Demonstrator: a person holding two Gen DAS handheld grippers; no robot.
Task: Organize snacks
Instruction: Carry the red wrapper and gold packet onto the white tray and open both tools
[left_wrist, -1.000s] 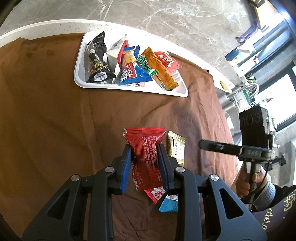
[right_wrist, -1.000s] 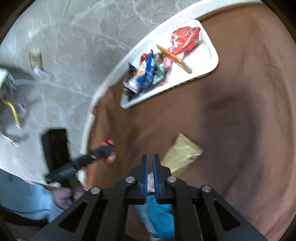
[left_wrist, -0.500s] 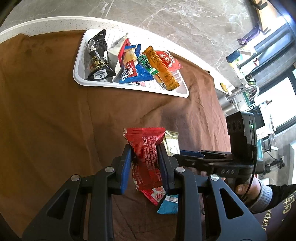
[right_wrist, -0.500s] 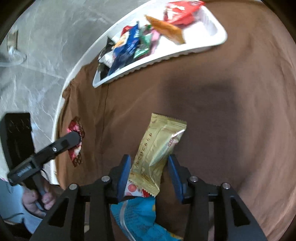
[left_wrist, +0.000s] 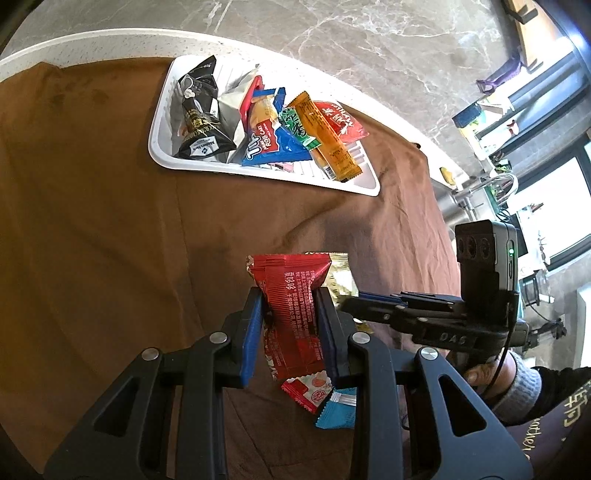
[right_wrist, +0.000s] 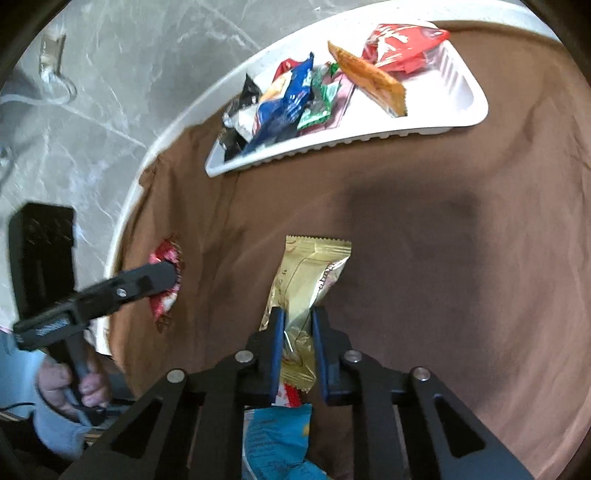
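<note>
Both grippers are loaded. The left gripper (left_wrist: 290, 325) has its blue pads pinched tight on a red snack packet (left_wrist: 293, 310), which is held above the brown cloth (left_wrist: 110, 240) near the table's near edge. Just beside it, the right gripper (right_wrist: 295, 350) has its fingers squeezed onto the lower end of a gold snack packet (right_wrist: 306, 280), whose top end points toward the far edge. Under the two tools a small red-and-white packet (left_wrist: 310, 393) and a blue packet (right_wrist: 277, 432) lie on the cloth. Up by the far edge sits the white tray (left_wrist: 365, 182), piled with black, blue, green, orange and red snacks.
</note>
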